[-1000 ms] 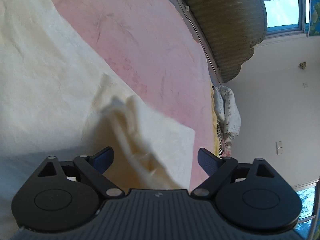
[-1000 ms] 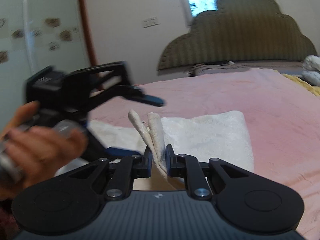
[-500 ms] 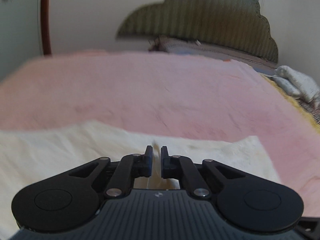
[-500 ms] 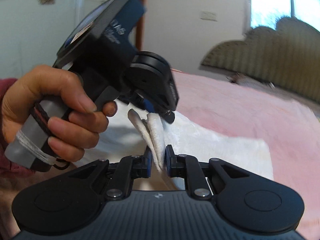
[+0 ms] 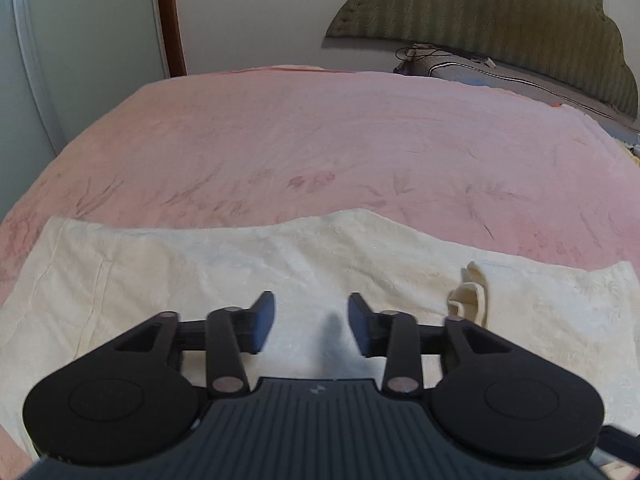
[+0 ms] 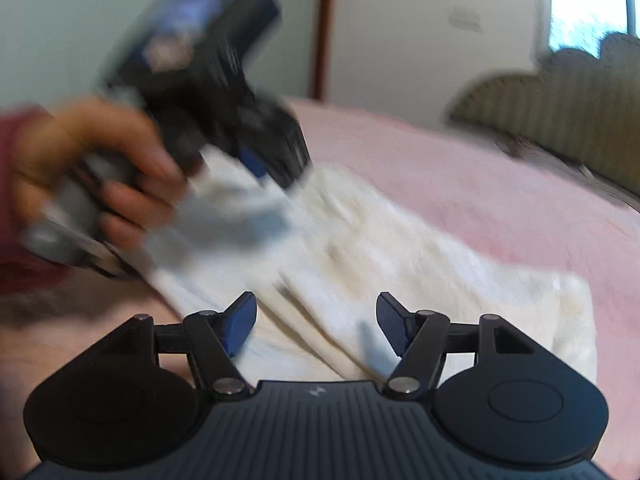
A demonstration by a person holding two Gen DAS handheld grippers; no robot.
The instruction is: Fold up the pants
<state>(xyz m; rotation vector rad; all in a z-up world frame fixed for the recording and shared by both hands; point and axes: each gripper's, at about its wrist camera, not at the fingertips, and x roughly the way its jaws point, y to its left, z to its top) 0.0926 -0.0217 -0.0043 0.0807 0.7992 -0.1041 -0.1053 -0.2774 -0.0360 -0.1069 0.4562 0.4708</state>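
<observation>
Both grippers, left gripper (image 5: pixel 311 322) and right gripper (image 6: pixel 316 322), now off pants (image 5: pixel 280 272).

No legible text, numbers or brand names found in either view. Small pale embossed emblem noted on the ribbed dark-grey plastic body of the left gripper (image 5: pixel 311 326), and the same on the right gripper (image 6: pixel 316 326); a mark only, no letters. Blue-and-white label patch seen on the black housing of the left gripper in the right wrist view, blurred beyond reading.
</observation>
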